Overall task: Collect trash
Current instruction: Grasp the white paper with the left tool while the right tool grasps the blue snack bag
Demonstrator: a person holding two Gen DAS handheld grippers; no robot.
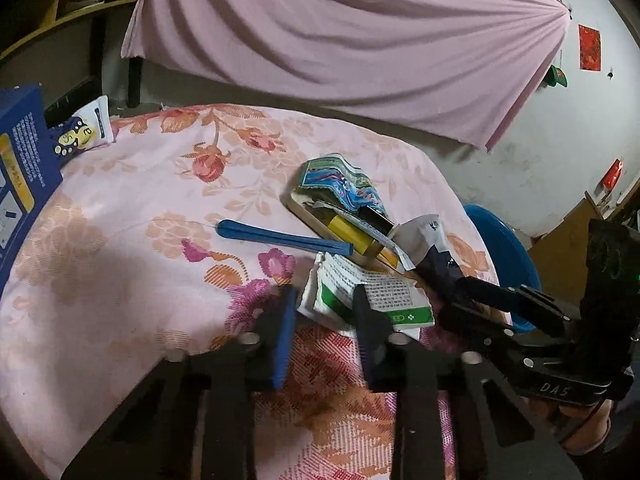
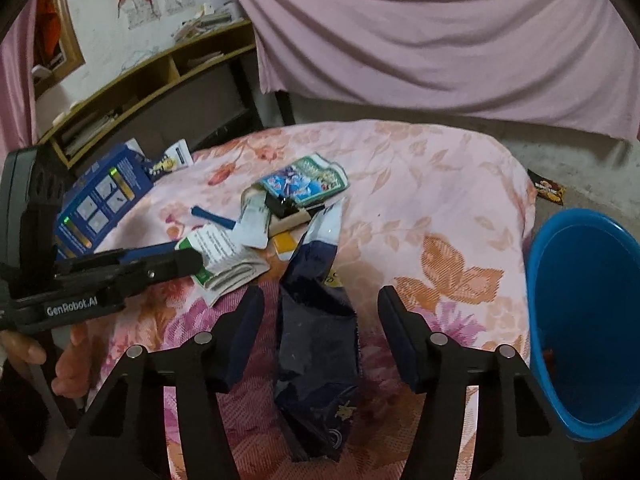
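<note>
Now, your right gripper has its fingers spread wide, straddling the dark navy wrapper near the table's front edge. Lower until both pads flank its middle, then squeeze firmly; it looks crinkly and slippery. Your left gripper, also apart, hovers at the green-and-white leaflet. The blue bin waits beside the table, right.

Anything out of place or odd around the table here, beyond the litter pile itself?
Yes: a dark brown snack wrapper lies on the grey floor beyond the flowered tablecloth, behind the blue plastic bin. It is apart from the table litter, so it could be missed.
</note>
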